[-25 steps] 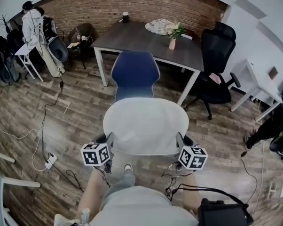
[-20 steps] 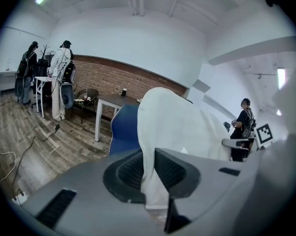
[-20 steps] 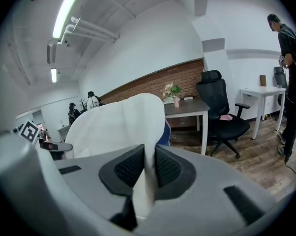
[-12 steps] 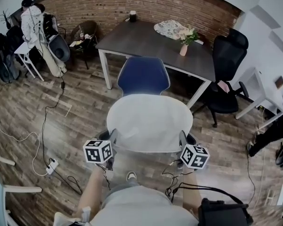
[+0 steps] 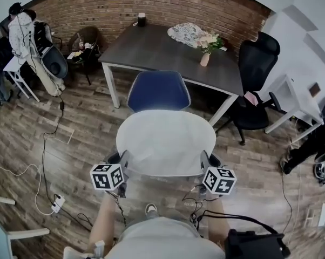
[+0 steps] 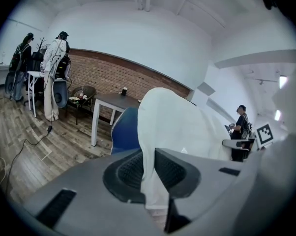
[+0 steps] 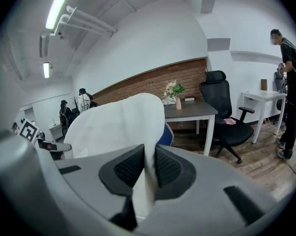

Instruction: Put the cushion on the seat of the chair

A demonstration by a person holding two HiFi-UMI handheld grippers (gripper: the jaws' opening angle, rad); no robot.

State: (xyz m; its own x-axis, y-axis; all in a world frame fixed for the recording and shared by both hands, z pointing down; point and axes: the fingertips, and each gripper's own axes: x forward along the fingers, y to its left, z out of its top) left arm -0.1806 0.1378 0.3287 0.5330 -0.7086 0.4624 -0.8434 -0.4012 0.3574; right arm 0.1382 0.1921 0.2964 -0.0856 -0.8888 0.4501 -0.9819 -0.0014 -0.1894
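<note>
- The white cushion (image 5: 165, 142) is held up off the floor in front of the person, spread roughly flat.
- The left tongs (image 6: 149, 170) are clenched on its near left edge and the right tongs (image 7: 149, 167) on its near right edge, with fabric pinched between both pairs of pads.
- The blue chair (image 5: 158, 90) stands just beyond, its near part covered by the cushion in the head view.
- Behind the chair is the dark worktop (image 5: 151, 45), carrying a vase (image 5: 205, 59).
- A black office chair (image 5: 252, 90) stands to the right.
- Cables (image 5: 46, 144) trail across the floor (image 5: 87, 134) on the left.

no readable text, labels or numbers
</note>
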